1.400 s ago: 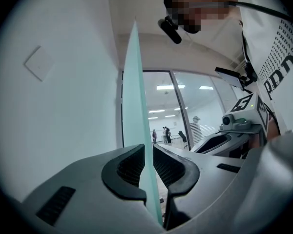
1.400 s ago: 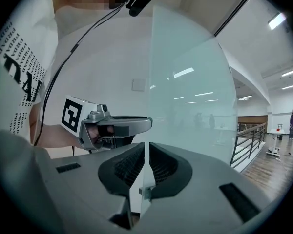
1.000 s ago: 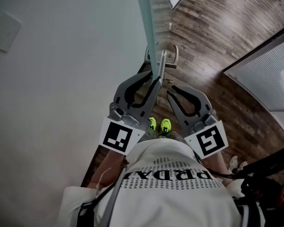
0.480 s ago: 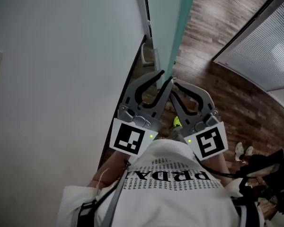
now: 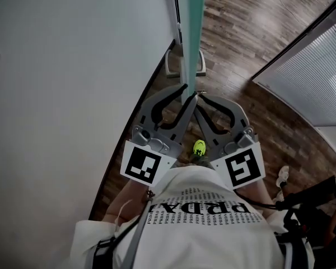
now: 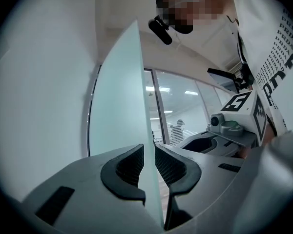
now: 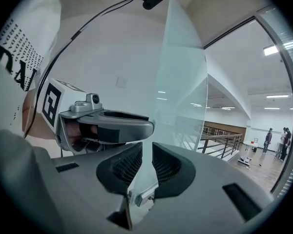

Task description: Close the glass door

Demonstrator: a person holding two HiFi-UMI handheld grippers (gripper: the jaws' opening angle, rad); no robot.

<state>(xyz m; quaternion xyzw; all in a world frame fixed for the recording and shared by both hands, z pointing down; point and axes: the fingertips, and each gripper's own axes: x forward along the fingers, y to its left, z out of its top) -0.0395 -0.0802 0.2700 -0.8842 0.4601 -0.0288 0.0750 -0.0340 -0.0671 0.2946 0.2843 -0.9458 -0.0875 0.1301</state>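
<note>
The glass door (image 5: 189, 15) shows edge-on in the head view, a pale green blade running from 12 o'clock down to the middle of the picture, where its free edge ends between the two tools. A U-shaped handle (image 5: 169, 66) sits on it just above the jaws.

The left gripper (image 5: 186, 92) has its jaws drawn in to a narrow slot with the pane (image 6: 119, 96) standing in it. In the left gripper view the ribbed pads (image 6: 128, 165) lie close against either face, so it (image 6: 145, 152) appears clamped on the glass and nothing else. The right gripper (image 5: 200, 98) meets the same edge from 4 o'clock. In its own view it (image 7: 147, 147) is closed just as far on the pane (image 7: 183, 82), with a small metal fitting (image 7: 144, 197) low between the jaws.

The white wall (image 5: 73, 66) fills 9 o'clock, the wood floor (image 5: 241, 38) 1 to 3 o'clock, a blinded partition (image 5: 313, 77) 3 o'clock, and a bright yellow shoe (image 5: 199, 148) sits at 6 o'clock.

The step in hand looks like walking the door round on its hinge. To do it well, both grips should travel together along the door's arc — no twisting of one against the other, since that would lever the pane. The feet should follow so that the arms stay short, and the push should ease off near the frame — glass wants a soft landing.
</note>
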